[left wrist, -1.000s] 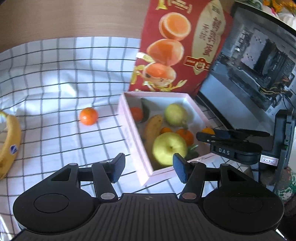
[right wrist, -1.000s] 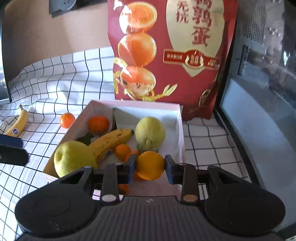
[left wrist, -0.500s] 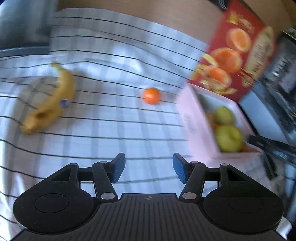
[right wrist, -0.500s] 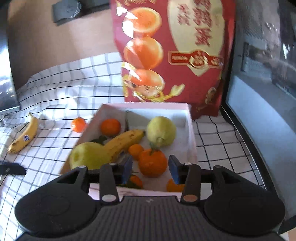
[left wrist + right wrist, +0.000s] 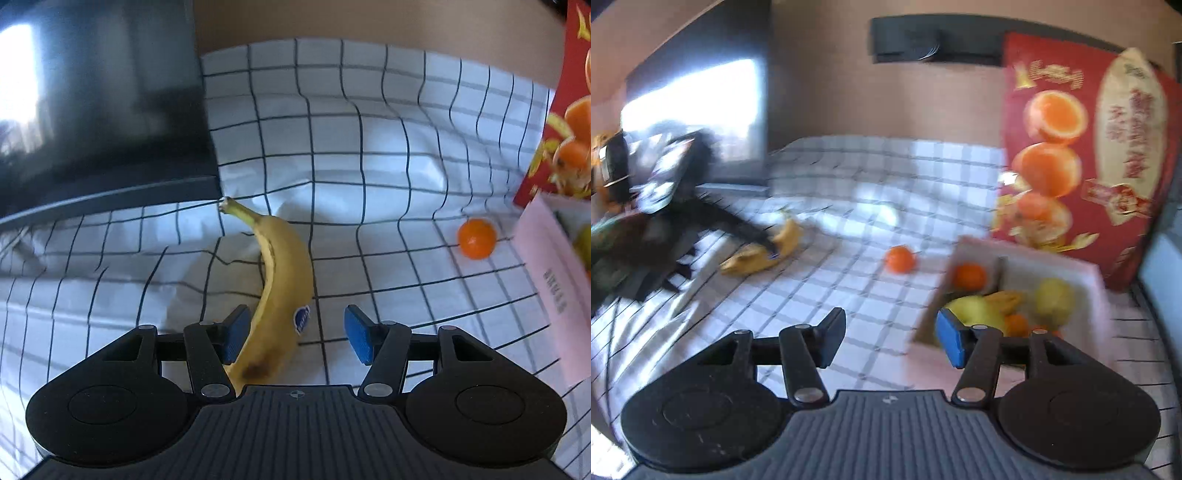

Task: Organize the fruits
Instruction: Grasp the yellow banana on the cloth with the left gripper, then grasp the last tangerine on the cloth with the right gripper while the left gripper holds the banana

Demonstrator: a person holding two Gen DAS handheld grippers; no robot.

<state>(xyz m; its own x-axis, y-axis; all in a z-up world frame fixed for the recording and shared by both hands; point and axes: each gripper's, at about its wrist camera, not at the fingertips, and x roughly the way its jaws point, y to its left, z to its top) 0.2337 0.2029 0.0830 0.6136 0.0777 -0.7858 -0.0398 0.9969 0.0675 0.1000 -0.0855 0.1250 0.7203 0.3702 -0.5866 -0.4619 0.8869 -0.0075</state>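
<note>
- The left gripper (image 5: 293, 338) hovers over the banana (image 5: 277, 291) with its jaws spread wide and nothing clamped. The fruit's lower half lies between the pads, close against the left pad (image 5: 234, 334) and well clear of the right one.
- Step in hand, as I judge it: grasp this banana and carry it to the box (image 5: 550, 273) off to the gripper's right.
- To do it well, shift the gripper a little toward its left so the banana sits centred, come down until the pads flank its thick middle, and close gently; the skin bruises easily. The curve means a grip near the middle should keep it from swinging.
- The cloth (image 5: 369, 155) is rumpled under the fruit, so keep the pads clear of the folds.
- The right gripper (image 5: 890, 341) is released and empty; its jaws have just been opening, and nothing lies between them. The box (image 5: 1086, 273) sits ahead to its right.
- Only the left view shows the banana's sticker, its brown spot and its place between the pads.
- Only the right view shows the box's contents: pears, a banana, small oranges. It also shows the left gripper (image 5: 768, 245) reaching the banana (image 5: 764, 251) from outside, though blurred.
- Both views show a loose orange (image 5: 476, 238) on the cloth near the box, still to be put away.
</note>
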